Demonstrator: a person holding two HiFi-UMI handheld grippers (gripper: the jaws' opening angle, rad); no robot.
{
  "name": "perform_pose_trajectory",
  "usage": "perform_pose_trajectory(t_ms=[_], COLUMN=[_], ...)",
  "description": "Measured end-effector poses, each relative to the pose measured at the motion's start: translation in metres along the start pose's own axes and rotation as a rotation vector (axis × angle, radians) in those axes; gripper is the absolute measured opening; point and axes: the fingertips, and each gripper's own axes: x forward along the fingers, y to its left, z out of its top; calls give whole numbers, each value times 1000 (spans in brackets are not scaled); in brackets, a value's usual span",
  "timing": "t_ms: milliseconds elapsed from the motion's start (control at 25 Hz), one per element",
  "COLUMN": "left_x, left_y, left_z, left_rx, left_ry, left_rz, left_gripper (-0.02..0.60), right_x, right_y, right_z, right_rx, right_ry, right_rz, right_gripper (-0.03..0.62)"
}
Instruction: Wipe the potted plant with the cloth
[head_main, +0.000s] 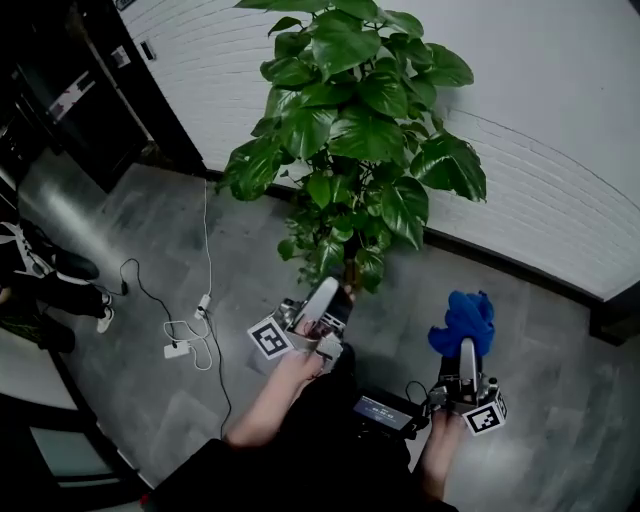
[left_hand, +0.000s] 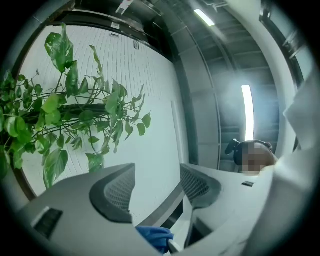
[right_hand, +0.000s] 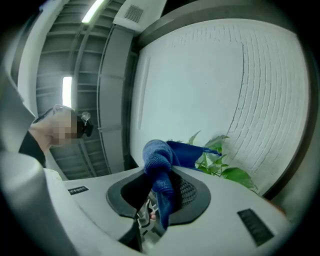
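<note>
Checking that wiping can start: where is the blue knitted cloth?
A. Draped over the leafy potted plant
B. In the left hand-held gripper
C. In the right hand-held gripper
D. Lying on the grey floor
C: the blue knitted cloth is clamped between the jaws of the right hand-held gripper, with its loose end bunched above them.

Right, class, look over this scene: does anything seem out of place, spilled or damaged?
Only a loose white cable trailing across the floor to an adapter left of the plant, a possible trip hazard. The plant stands upright; nothing looks spilled.
</note>
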Motion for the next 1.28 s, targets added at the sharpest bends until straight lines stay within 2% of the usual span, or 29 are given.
perform_pose_trajectory(t_ms=[280, 400, 560, 680, 840, 1040, 1200, 1280], left_x=[54, 73, 87, 103, 117, 126, 135, 139], left_y=[45, 73, 120, 146, 172, 196, 199, 201], left_z=[43, 76, 114, 129, 145, 160, 172, 177], left_rx=[99, 70, 37, 24, 10, -28, -11, -2], left_ry=[22, -28, -67, -69, -79, -104, -120, -132], left_rz=[-74, -104, -46, -29, -43, -60, -70, -71], left_gripper=[284, 284, 285, 290, 302, 313, 319, 322], right_x=[63, 109, 182, 232, 291, 346, 391, 418], right_y=[-31, -43, -43, -44, -42, -26, -8, 0], right_z=[-1, -5, -18, -24, -40, -54, -52, -50], right_rx=[-39, -81, -90, -170, -241, -321, -375, -444], right_ry=[49, 92, 133, 193, 265, 317, 341, 349], right_rz=[0, 27, 104, 136, 192, 266, 328, 341], right_gripper=[95, 95, 95, 95, 95, 95, 95, 95])
